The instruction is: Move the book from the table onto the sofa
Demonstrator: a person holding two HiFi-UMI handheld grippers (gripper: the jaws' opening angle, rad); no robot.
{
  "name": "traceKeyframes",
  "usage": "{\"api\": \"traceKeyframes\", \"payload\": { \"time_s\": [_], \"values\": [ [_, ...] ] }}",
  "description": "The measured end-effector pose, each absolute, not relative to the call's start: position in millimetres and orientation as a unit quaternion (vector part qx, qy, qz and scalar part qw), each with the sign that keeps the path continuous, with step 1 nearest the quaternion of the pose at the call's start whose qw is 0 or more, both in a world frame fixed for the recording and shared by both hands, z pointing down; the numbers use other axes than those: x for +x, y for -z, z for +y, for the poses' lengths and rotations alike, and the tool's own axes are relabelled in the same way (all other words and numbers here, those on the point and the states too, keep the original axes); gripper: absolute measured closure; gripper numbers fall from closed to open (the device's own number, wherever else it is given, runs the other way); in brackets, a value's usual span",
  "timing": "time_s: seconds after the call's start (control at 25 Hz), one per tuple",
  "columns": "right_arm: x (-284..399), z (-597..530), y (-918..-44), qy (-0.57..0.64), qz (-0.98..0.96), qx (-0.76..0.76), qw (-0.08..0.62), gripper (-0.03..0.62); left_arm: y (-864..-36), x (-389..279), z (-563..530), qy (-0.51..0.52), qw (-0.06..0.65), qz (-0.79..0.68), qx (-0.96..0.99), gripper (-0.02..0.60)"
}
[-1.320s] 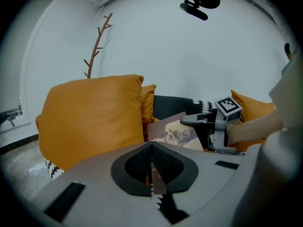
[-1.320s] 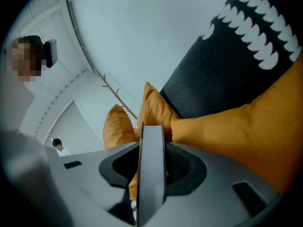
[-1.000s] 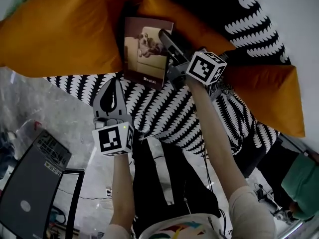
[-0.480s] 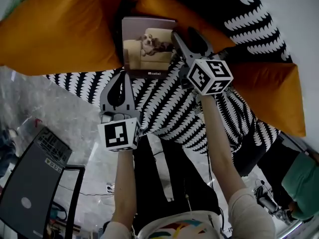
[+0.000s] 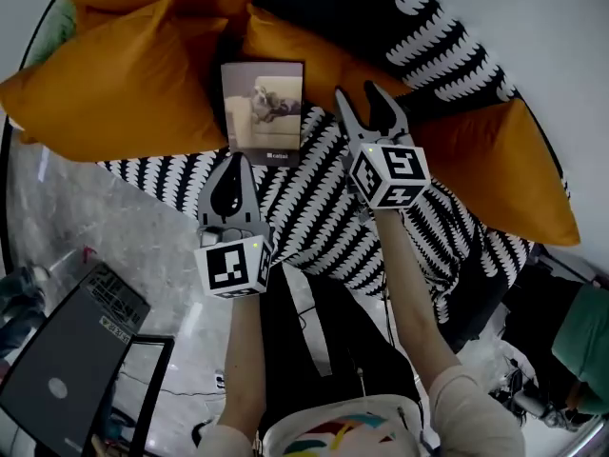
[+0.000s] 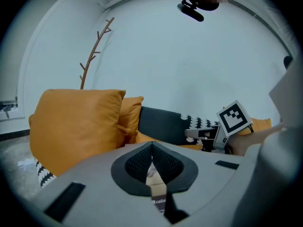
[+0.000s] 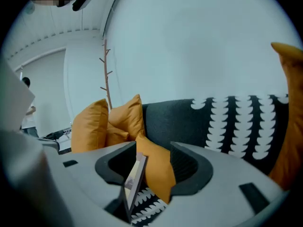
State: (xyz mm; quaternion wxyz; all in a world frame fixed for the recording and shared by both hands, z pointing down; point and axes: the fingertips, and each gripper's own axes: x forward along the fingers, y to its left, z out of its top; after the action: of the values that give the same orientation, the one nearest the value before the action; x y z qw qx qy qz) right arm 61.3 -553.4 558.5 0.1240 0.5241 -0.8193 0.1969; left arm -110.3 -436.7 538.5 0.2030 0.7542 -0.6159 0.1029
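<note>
**Book [image 5: 263,112] propped on the sofa [image 5: 314,208]**

Stands upright at the back of the striped seat, leaning on an orange cushion [image 5: 124,84], dog picture facing out. Flanked on the right by the right gripper [image 5: 357,93]: near but clear of it, fingers spread and just lately opening, nothing between them. Fronted by the left gripper [image 5: 234,160] over the seat's front edge, fingers pressed together, empty.
</note>
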Motion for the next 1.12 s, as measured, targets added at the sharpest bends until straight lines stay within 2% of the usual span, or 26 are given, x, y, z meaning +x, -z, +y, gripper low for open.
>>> {"api": "traceKeyframes", "payload": {
  "time_s": [0.16, 0.2, 0.28, 0.32, 0.52, 0.68, 0.92, 1.12],
  "values": [
    [68, -541, -483, -0.150, -0.831, 0.524, 0.111, 0.369, -486, -101, -435, -0.089, 0.164, -0.616, 0.765, 0.574],
    [71, -534, -465, -0.137, -0.826, 0.534, 0.117, 0.407, -471, -101, -432, -0.086, 0.159, -0.617, 0.766, 0.574],
    [77, -513, -433, -0.118, -0.816, 0.548, 0.139, 0.555, -439, -97, -420, -0.082, 0.158, -0.620, 0.764, 0.574],
    [79, -502, -416, -0.112, -0.814, 0.551, 0.146, 0.576, -421, -94, -415, -0.081, 0.156, -0.622, 0.763, 0.574],
    [87, -445, -321, -0.132, -0.791, 0.587, 0.108, 0.582, -317, -81, -395, -0.066, 0.123, -0.633, 0.762, 0.574],
    [59, -422, -259, -0.138, -0.805, 0.574, 0.062, 0.582, -253, -88, -391, -0.039, 0.096, -0.654, 0.749, 0.575],
    [44, -428, -118, 0.022, -0.837, 0.546, -0.009, 0.582, -116, -56, -417, 0.012, -0.065, -0.631, 0.773, 0.574],
    [68, -429, -64, 0.077, -0.819, 0.566, -0.057, 0.582, -65, -38, -423, 0.058, -0.099, -0.617, 0.778, 0.574]
  ]
}}
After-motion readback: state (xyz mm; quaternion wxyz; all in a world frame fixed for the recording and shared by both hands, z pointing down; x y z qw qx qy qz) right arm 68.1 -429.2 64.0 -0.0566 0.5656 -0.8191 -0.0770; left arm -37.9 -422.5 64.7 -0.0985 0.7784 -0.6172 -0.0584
